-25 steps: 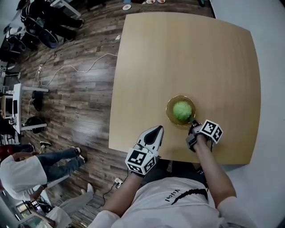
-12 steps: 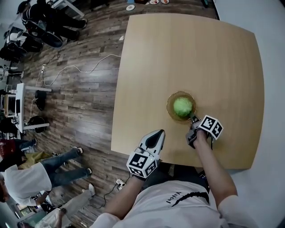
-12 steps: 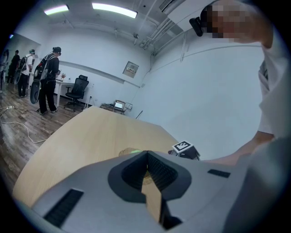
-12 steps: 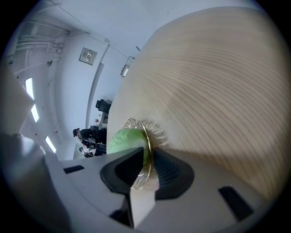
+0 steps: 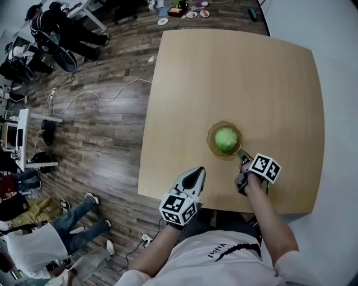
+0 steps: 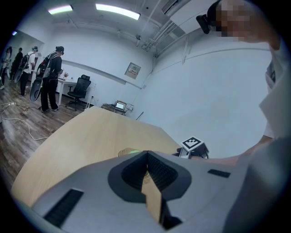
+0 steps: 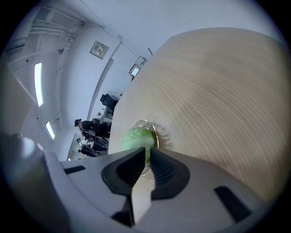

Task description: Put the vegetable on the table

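A round green vegetable (image 5: 226, 139) lies in an amber glass bowl (image 5: 210, 139) near the front of the wooden table (image 5: 240, 72). My right gripper (image 5: 243, 157) points at the bowl from just in front of it, its tip a little short of the rim. In the right gripper view the vegetable (image 7: 136, 136) shows just beyond the right gripper (image 7: 146, 149), whose jaws stand a narrow slit apart with nothing between them. My left gripper (image 5: 199, 169) hovers at the table's front edge, left of the bowl, shut and empty (image 6: 146, 153).
The table's left edge (image 5: 146, 128) drops to a wood floor with a white cable (image 5: 95, 85). People (image 5: 33, 237) stand at the lower left; chairs and bags (image 5: 61, 33) sit top left. Small dishes (image 5: 192, 14) lie beyond the far edge.
Both grippers stay nearly where they were; the right one has eased back slightly from the bowl. The people on the floor have walked further left.
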Motion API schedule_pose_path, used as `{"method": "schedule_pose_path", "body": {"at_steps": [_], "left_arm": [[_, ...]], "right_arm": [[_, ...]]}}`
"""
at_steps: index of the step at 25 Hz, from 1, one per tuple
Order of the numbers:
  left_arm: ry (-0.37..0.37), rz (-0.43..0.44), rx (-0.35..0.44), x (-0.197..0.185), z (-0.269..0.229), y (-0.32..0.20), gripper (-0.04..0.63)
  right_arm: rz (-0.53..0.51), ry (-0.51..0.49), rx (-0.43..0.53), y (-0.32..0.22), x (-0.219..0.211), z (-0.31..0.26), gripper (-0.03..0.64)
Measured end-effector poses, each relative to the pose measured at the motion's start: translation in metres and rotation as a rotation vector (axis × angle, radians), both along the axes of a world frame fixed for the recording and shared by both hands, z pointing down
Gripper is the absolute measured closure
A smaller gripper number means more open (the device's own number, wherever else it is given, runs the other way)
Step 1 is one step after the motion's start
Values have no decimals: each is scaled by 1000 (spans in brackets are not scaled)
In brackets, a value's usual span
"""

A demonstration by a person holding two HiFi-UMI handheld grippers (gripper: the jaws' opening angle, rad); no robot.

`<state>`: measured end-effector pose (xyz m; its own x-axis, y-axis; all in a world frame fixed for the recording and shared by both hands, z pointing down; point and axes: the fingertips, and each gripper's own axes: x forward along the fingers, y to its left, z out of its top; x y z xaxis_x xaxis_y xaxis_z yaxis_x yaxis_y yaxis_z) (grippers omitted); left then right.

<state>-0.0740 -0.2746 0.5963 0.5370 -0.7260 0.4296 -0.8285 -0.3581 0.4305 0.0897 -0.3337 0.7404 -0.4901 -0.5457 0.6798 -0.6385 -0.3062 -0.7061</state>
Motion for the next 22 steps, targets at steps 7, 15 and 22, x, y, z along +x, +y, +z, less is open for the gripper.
{"method": "schedule_pose_path", "body": {"at_steps": [7,15,22], "left_arm": [[20,20,11,-9,-16,16,581],[57,55,54,-20,-62,54,581],[73,65,122,-30,-97,72,581]], "right_arm": [[-104,12,128,21,-28,-52,595],[-203,16,317,65,-70,-129,601],[-264,94,490,93,-88,-189,601]]}}
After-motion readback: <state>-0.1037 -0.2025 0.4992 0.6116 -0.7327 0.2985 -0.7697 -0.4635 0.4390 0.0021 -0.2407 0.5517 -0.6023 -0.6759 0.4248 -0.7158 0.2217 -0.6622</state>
